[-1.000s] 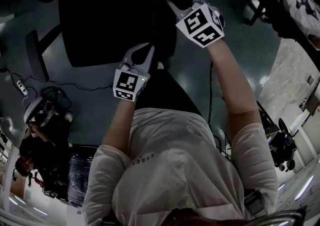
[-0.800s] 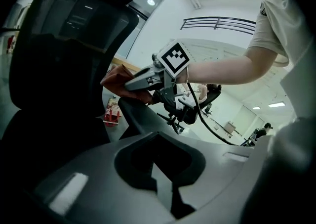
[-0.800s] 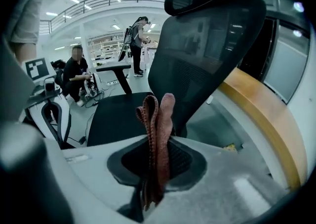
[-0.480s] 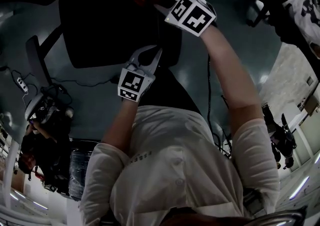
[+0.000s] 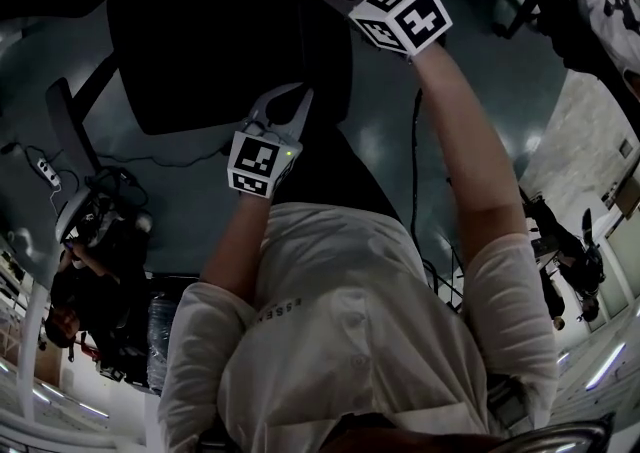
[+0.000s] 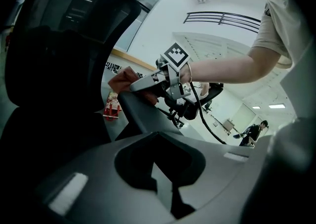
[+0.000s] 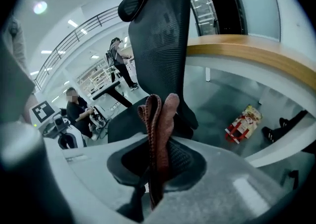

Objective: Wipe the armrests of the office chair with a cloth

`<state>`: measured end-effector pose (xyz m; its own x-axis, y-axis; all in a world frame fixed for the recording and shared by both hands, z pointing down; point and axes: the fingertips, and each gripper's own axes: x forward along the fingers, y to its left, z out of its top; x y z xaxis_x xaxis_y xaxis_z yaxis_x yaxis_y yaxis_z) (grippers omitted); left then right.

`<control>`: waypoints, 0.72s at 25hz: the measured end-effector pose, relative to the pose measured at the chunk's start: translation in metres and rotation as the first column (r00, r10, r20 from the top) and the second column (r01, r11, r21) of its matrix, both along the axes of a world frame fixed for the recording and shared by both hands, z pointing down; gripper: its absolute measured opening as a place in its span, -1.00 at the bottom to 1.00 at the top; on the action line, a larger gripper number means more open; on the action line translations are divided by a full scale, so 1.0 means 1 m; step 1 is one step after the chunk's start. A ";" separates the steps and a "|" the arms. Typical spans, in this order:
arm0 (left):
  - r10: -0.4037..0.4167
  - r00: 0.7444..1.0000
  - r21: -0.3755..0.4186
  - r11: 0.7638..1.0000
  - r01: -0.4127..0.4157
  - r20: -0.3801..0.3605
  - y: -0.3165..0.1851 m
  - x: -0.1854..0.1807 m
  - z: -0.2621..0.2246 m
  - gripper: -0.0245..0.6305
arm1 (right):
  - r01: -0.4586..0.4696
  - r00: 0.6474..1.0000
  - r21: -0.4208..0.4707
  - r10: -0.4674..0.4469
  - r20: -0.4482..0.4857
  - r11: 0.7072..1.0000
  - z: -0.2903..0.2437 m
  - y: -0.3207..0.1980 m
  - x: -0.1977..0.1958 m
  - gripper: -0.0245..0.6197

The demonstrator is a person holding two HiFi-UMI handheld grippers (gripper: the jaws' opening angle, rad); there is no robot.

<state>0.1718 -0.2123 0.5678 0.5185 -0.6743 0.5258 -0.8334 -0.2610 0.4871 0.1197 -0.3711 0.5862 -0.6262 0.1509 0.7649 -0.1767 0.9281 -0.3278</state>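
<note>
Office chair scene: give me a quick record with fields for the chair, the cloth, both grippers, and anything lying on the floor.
chair: black office chair with a mesh back, standing on a grey floor
cloth: reddish cloth, bunched in folds
armrest: dark armrest; the cloth appears to rest on its top
right gripper: right gripper shut on the cloth, at the armrest
left gripper: left gripper shut, nothing between the jaws
floor: red-and-white packet lying beyond the chair
</note>
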 end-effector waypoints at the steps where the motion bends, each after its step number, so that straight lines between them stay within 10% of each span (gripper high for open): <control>1: -0.002 1.000 -0.001 1.000 0.002 -0.008 0.000 0.001 0.000 -0.87 | -0.025 1.000 -0.017 0.026 0.016 1.000 -0.001 0.000 0.003 -0.78; 18: -0.024 0.998 0.002 1.000 0.024 0.058 0.017 0.013 -0.002 -0.87 | -0.076 0.997 0.003 0.076 -0.027 0.997 0.006 0.051 0.078 -0.78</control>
<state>0.1843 -0.1956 0.5655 0.4709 -0.6868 0.5537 -0.8662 -0.2412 0.4376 0.1978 -0.3202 0.5919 -0.6149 0.1021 0.7819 -0.2559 0.9121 -0.3204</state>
